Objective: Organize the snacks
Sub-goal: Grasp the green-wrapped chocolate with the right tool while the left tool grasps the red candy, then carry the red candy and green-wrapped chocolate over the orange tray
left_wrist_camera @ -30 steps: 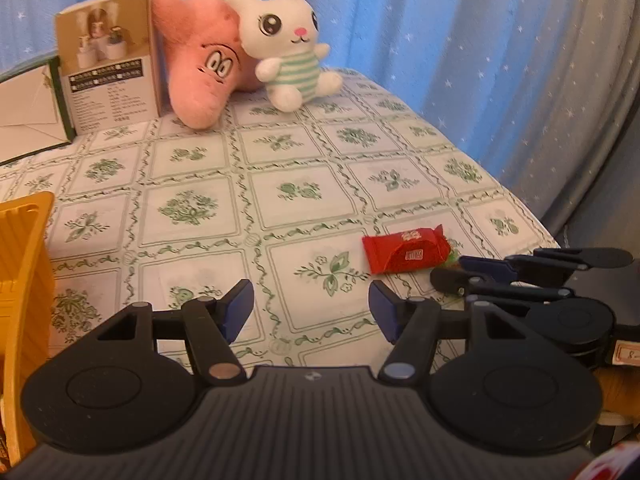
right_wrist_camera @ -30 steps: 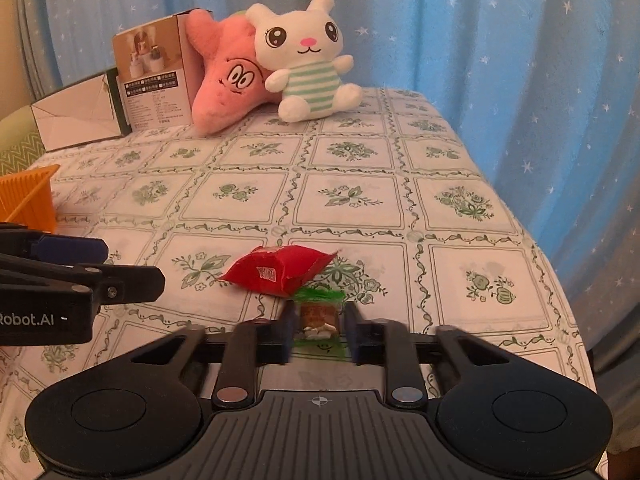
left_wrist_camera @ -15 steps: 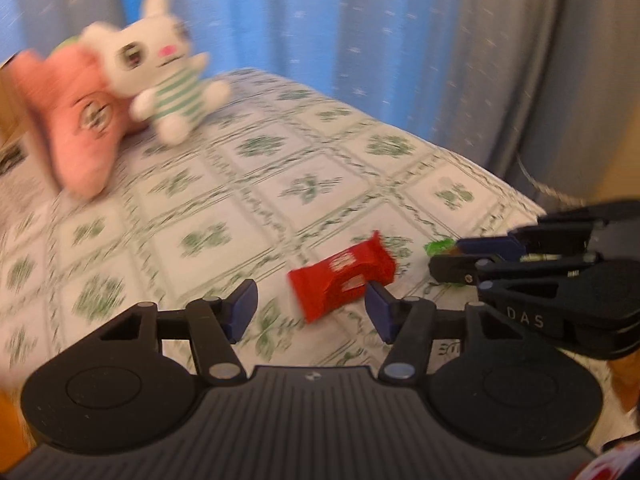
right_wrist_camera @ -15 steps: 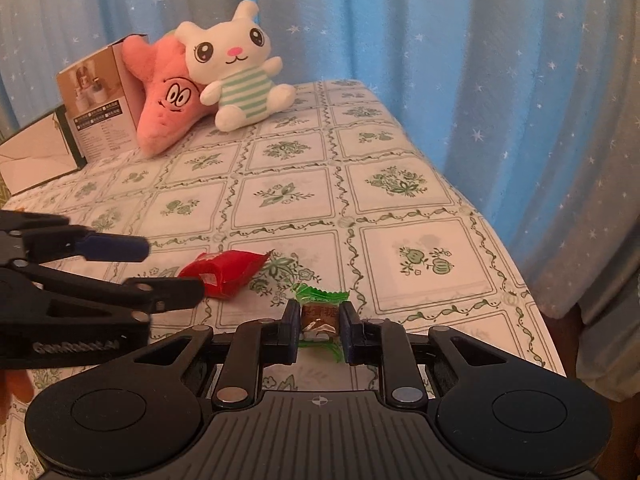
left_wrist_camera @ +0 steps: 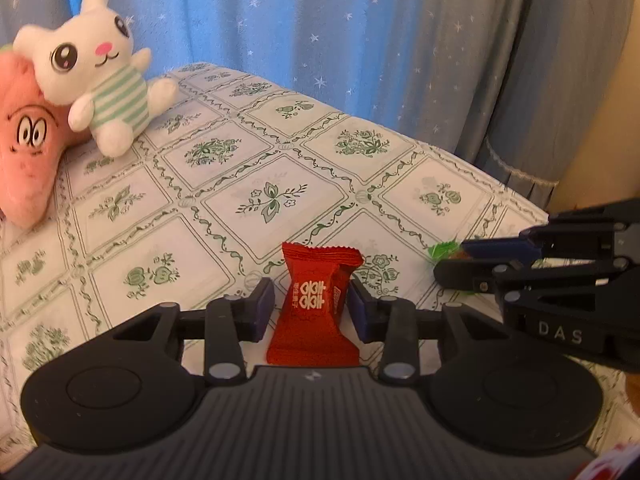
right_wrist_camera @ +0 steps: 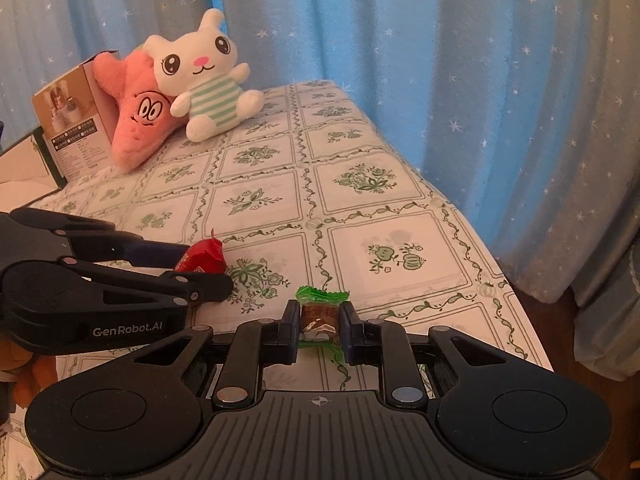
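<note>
A red snack packet [left_wrist_camera: 314,304] with white characters lies on the floral tablecloth between the fingers of my left gripper [left_wrist_camera: 311,308]. The jaws have narrowed around it, with a small gap still showing on the left side. The packet also shows in the right wrist view [right_wrist_camera: 202,258], beside the left gripper [right_wrist_camera: 200,270]. My right gripper [right_wrist_camera: 319,320] is shut on a small green-wrapped candy [right_wrist_camera: 319,314] near the table's front right. In the left wrist view that gripper [left_wrist_camera: 452,260] comes in from the right with the green candy [left_wrist_camera: 442,249] at its tips.
A white bunny plush [right_wrist_camera: 200,76] and a pink star plush [right_wrist_camera: 138,116] sit at the table's far end, next to a cardboard box [right_wrist_camera: 70,116]. The table edge [right_wrist_camera: 504,276] drops off at the right before a blue starred curtain [right_wrist_camera: 460,60].
My left gripper has swung right and come down around the red packet, narrowing its jaws. My right gripper keeps the green candy and has shifted slightly.
</note>
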A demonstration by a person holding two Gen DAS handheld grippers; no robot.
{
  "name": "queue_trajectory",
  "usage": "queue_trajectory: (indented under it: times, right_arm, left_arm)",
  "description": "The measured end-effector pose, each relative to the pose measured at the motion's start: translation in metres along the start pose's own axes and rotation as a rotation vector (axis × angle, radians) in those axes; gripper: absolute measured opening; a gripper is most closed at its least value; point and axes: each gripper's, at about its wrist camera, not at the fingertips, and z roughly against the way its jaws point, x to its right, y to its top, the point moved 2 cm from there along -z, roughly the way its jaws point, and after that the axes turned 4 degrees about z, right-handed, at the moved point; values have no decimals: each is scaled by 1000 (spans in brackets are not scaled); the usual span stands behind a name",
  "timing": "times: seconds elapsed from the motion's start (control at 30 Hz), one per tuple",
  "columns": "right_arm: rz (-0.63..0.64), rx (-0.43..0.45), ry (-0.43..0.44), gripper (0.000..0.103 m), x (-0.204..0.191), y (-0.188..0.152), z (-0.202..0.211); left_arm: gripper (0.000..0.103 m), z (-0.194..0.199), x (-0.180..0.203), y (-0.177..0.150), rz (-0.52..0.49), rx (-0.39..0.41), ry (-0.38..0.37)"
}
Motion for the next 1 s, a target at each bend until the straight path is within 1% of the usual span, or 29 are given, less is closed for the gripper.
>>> queue_trajectory:
  times: [0.07, 0.17, 0.27, 0.37, 0.57, 0.7, 0.87, 1.0]
  right_arm:
    - [4, 0, 2, 21, -1, 0, 0]
    - [3, 1, 3, 21, -2, 0, 0]
    - [9, 7, 13, 21, -4, -1, 1]
    - [18, 7, 29, 21, -8, -1, 3]
    - [50, 2, 49, 21, -17, -5, 11]
    - [58, -12, 52, 21, -20, -10, 18]
    - [74, -38, 50, 21, -28, -21, 32]
    - [86, -46, 46, 21, -32, -30, 44]
  left_arm:
    - [27, 2, -3, -1, 39, 2, 4]
    - [25, 7, -5, -4, 100, -1, 6]
    - [24, 14, -2, -11, 146, -3, 40]
    - [24, 24, 1, -20, 214, 0, 66]
    - [23, 49, 8, -48, 308, 21, 136]
    - [23, 65, 12, -65, 335, 30, 166]
    - [23, 86, 22, -87, 319, 31, 201]
    - [23, 104, 30, -106, 322, 32, 212]
